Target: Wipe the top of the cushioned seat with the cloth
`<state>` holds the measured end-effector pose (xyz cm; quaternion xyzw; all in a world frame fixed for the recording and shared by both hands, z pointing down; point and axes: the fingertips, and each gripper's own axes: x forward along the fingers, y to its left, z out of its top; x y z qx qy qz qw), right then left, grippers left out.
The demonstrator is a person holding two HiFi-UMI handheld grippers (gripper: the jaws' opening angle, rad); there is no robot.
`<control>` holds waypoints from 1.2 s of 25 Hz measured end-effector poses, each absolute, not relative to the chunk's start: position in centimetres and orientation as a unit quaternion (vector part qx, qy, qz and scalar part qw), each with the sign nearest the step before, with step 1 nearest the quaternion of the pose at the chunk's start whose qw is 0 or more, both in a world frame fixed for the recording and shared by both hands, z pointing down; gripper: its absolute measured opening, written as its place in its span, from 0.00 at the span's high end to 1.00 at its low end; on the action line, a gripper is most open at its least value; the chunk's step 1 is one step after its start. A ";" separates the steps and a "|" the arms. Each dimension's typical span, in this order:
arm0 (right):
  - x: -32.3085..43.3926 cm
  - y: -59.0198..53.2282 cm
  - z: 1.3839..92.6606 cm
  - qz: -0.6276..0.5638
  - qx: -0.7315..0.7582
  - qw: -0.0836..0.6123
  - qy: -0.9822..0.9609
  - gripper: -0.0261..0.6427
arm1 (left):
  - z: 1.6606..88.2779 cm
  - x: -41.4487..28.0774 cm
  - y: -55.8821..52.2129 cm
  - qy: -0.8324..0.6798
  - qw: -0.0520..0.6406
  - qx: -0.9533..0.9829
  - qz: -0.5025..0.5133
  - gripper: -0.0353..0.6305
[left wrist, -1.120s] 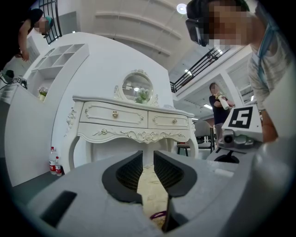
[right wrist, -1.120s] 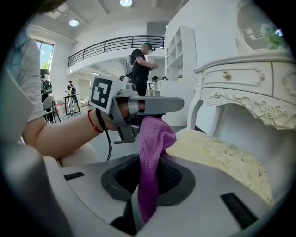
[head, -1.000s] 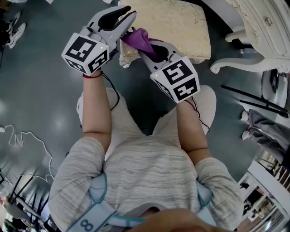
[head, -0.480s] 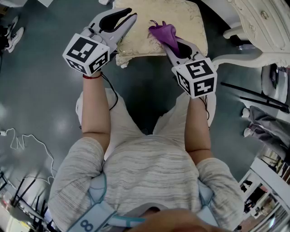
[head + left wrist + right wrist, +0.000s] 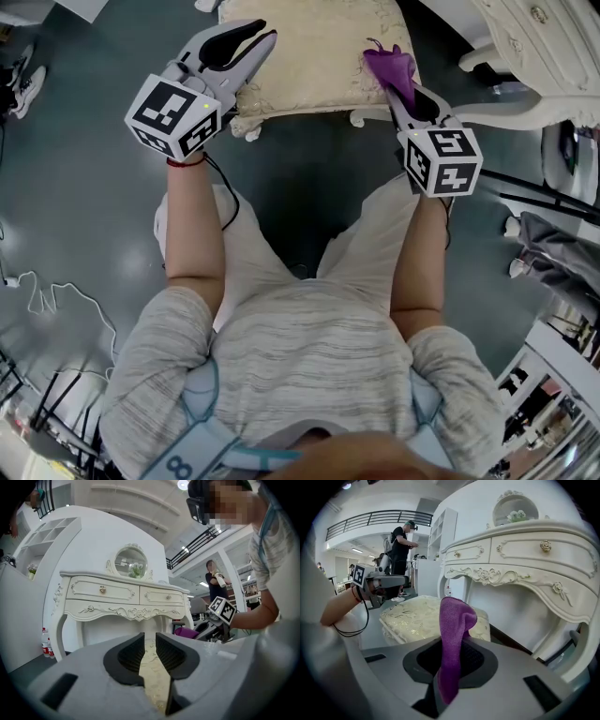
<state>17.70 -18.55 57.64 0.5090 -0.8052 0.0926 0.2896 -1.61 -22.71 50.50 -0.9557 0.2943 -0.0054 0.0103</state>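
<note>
The cream cushioned seat (image 5: 309, 47) lies ahead of me on the grey floor; it also shows in the right gripper view (image 5: 417, 616). My right gripper (image 5: 398, 82) (image 5: 452, 644) hovers at the seat's near right corner, shut on a purple cloth (image 5: 389, 64) (image 5: 454, 620) that sticks up out of its jaws. At the near left corner, my left gripper (image 5: 261, 33) (image 5: 150, 637) stands open by a narrow gap with nothing in it; a strip of cushion (image 5: 152, 672) shows through that gap.
An ornate white dressing table (image 5: 534, 56) (image 5: 122, 597) stands just beyond and to the right of the seat. Thin white cables (image 5: 56, 291) trail on the floor at left. A person (image 5: 401, 541) stands far off.
My right gripper has carried the cloth away from the left gripper, rightward along the seat's near edge to its right corner. The left gripper has barely moved.
</note>
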 end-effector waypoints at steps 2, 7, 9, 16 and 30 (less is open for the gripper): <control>19.0 -18.6 57.7 0.094 0.518 0.289 -0.800 0.86 | 50.6 -1.2 -22.6 0.292 0.011 -0.956 -0.010 0.82; 21.9 -18.8 57.9 0.093 0.538 0.291 -0.785 0.86 | 50.8 -0.2 -22.5 0.286 0.013 -0.958 -0.017 0.82; 23.1 -18.9 58.1 0.092 0.545 0.296 -0.779 0.86 | 51.0 0.1 -22.5 0.286 0.014 -0.958 -0.022 0.82; 27.9 -19.6 57.9 0.080 0.583 0.297 -0.752 0.86 | 51.2 1.4 -22.5 0.282 0.018 -0.959 -0.031 0.82; 18.9 -24.1 50.2 0.076 0.471 0.114 -0.871 0.86 | 50.1 3.4 -23.6 0.268 -0.025 -0.962 -0.048 0.89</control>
